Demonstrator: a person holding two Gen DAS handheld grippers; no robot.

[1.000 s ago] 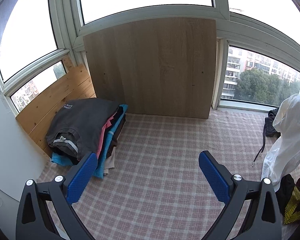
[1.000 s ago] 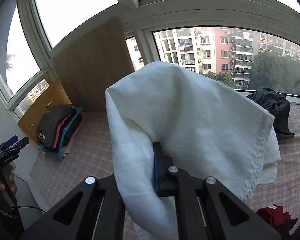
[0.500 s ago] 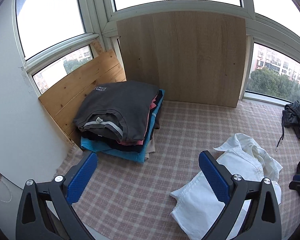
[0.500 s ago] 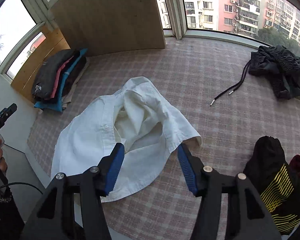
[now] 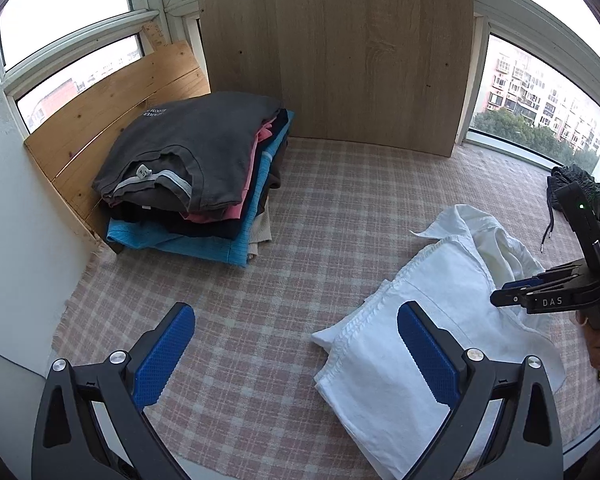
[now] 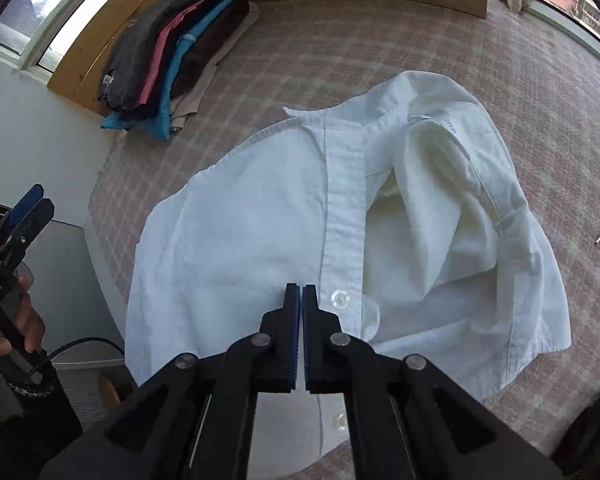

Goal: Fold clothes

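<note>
Two blue ribbed pads are showing at the bottom of the left wrist view, on the black arms of the left gripper [image 5: 296, 344]. They are standing wide apart, released, with nothing between them, and the gripper is pointing down over a pink and beige checked woven cloth [image 5: 332, 208] that is covering the surface. A crumpled white cotton shirt [image 5: 428, 312] with a stitched hem is lying on this cloth, just behind the right pad. At the back left, a neat stack of folded clothes [image 5: 196, 168] is resting against a pale wooden plank [image 5: 112, 104]: a dark grey T-shirt is lying on top, then pink, black and light blue layers. A large flat wood-grain board [image 5: 340, 56] is standing upright behind. At the right edge, the right gripper [image 5: 500, 296] is reaching in sideways over the shirt, and a hand [image 5: 598, 336] is gripping its handle. A black garment with a drawstring [image 5: 576, 184] is lying by the window.

In the right wrist view, the right gripper [image 6: 301, 292] is pointing steeply down at the white shirt [image 6: 260, 216]. Its two blue pads are pressed together, clenched; I cannot tell whether any fabric is caught between them. The tips are sitting just beside a clear round button [image 6: 339, 299] on the shirt's button strip. The shirt is lying spread and wrinkled, its collar opening puffed up on the right. The folded stack [image 6: 168, 56] is lying at the upper left. At the left edge, fingers are wrapping the left gripper's handle [image 6: 12, 280].
</note>
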